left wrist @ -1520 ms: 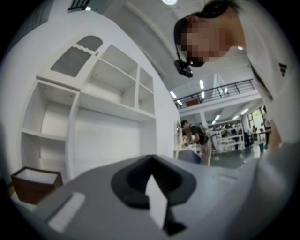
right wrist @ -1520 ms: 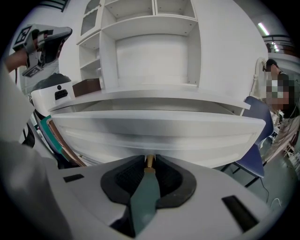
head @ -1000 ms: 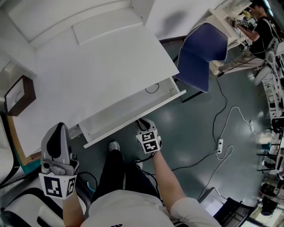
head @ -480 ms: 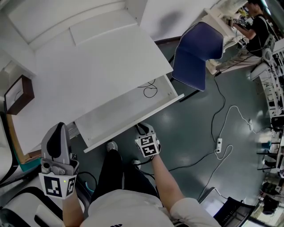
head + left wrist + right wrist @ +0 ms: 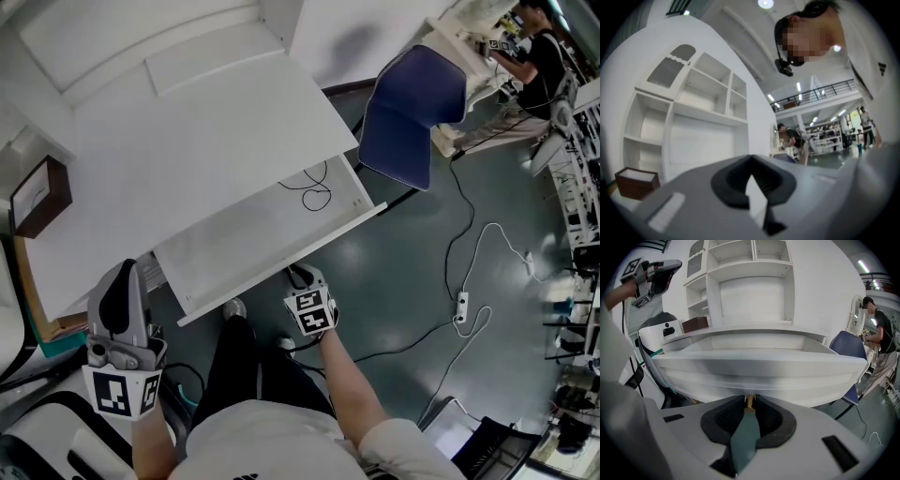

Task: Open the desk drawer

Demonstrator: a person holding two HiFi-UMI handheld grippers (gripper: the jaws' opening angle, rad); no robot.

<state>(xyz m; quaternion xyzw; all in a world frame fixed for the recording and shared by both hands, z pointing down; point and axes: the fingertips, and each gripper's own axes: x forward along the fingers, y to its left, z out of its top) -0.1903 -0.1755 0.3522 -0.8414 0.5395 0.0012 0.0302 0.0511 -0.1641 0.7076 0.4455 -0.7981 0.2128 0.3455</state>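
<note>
Drawer [image 5: 246, 246] slid farther out; right gripper [image 5: 749, 405] jaws pinch its brass knob [image 5: 749, 401].

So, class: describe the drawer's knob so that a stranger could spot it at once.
Find the white desk, then the open drawer under its top. On the drawer's white front sits a small knob, the only brass-coloured part, pinched by the right gripper.

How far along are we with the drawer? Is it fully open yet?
Done: the drawer stands well out from under the desk, a black cable loop showing inside. In hand: the right gripper is shut on the brass knob at its front; the left gripper is held aside, empty. Left: perhaps a little more pull, full travel cannot be judged, then release the knob.
</note>
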